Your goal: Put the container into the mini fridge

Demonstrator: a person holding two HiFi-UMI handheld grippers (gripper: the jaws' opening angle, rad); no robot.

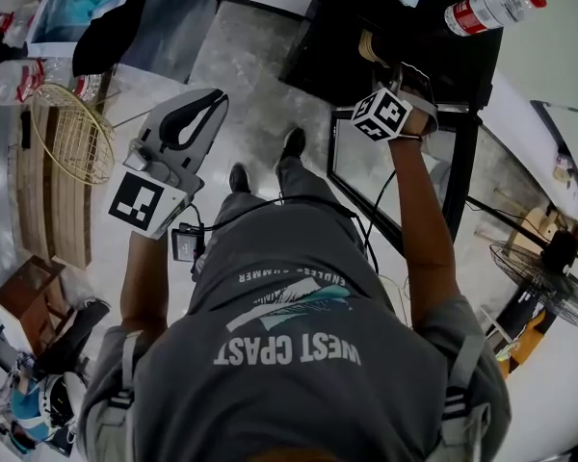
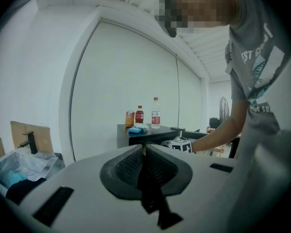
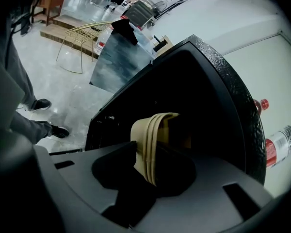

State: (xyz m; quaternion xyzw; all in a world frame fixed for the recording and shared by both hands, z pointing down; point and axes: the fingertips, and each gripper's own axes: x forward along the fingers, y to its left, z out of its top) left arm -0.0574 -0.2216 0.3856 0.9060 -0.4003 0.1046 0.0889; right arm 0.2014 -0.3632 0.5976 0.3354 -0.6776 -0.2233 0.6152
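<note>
The container (image 3: 157, 130), a tan tub seen edge-on, sits inside the dark cavity of the mini fridge (image 3: 223, 91), at 12 o'clock from the right gripper (image 3: 154, 171). That gripper's jaws stand apart on either side of the rim and look slackened rather than clamped, so I judge this to be the letting-go; whether the tub's base rests on a shelf is hidden. To do it well, the jaws should spread wide enough to clear the rim on both sides, then draw straight back toward 6 o'clock without tipping or dragging the tub, and without brushing the glass door (image 1: 405, 166) that hangs open at 1 o'clock of the person in the head view. The left gripper (image 2: 144, 152) is clenched on nothing and idles at 10 o'clock (free for the door, I would guess). Counted: 1 container, 1 mini fridge, 2 grippers, 3 drinks (image 2: 139, 115) on the fridge top, 1 wire basket (image 1: 72, 133), 1 fan (image 1: 549, 282)
</note>
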